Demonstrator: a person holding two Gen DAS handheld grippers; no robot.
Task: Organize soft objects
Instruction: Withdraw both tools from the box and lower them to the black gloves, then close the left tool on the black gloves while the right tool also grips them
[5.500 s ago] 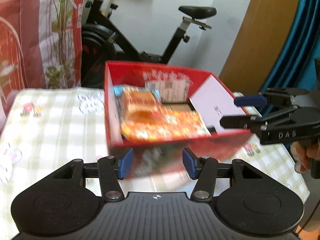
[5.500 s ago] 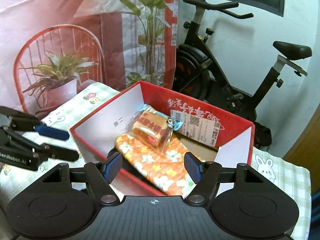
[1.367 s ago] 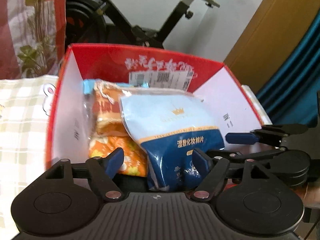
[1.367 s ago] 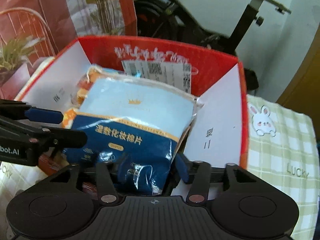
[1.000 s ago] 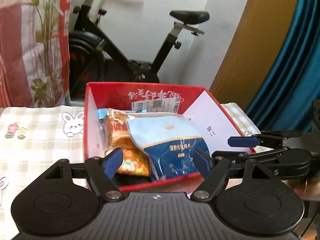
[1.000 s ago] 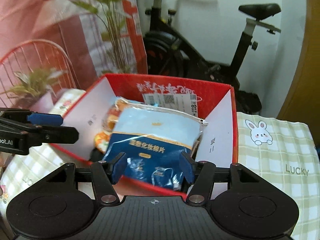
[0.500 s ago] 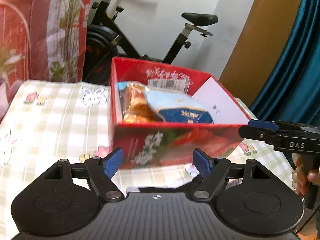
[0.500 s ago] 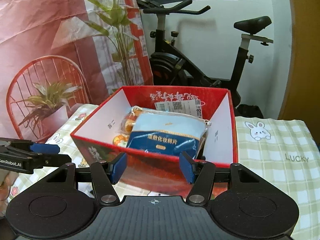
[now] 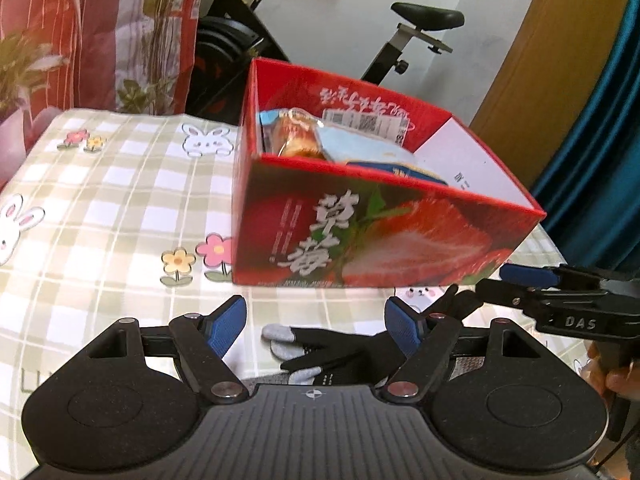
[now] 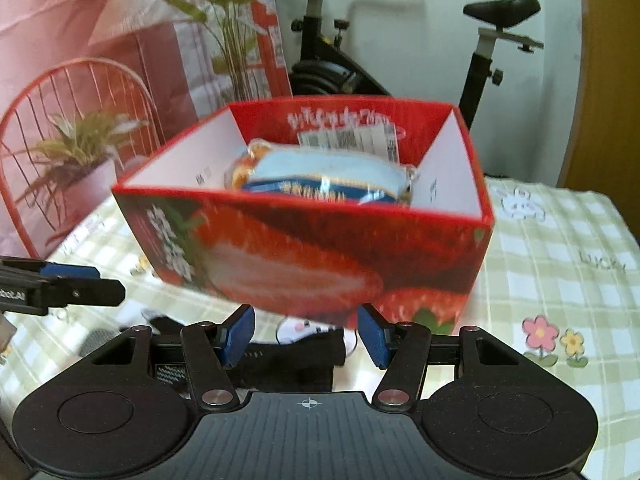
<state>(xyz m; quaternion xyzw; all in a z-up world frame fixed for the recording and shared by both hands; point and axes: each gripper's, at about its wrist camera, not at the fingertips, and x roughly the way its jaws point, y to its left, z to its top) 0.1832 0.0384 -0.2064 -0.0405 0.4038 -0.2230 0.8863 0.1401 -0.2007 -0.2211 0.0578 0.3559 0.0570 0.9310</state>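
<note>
A black glove [image 9: 332,348] with grey fingertips lies on the checked tablecloth just in front of the red strawberry box [image 9: 380,232]. My left gripper [image 9: 316,326] hangs low over the glove, open, its blue pads either side of it and apart from it. My right gripper [image 10: 306,334] is open too, above the glove's black cuff [image 10: 288,356]. Inside the box [image 10: 304,248] lie a blue and pale-blue pack [image 10: 328,176] and an orange bread packet [image 9: 296,140]. Each view shows the other gripper at its edge: the right gripper [image 9: 494,280], the left gripper [image 10: 106,282].
The checked tablecloth [image 9: 100,200] with rabbits and flowers stretches left of the box. An exercise bike [image 9: 400,40] stands behind the table. A red wire chair with a potted plant [image 10: 72,140] is at the far left. A hand [image 9: 612,372] holds the right gripper.
Both grippers have drawn back from over the box and sunk toward the table. The box's printed front wall and the black glove have come into view. Jaw widths look unchanged.
</note>
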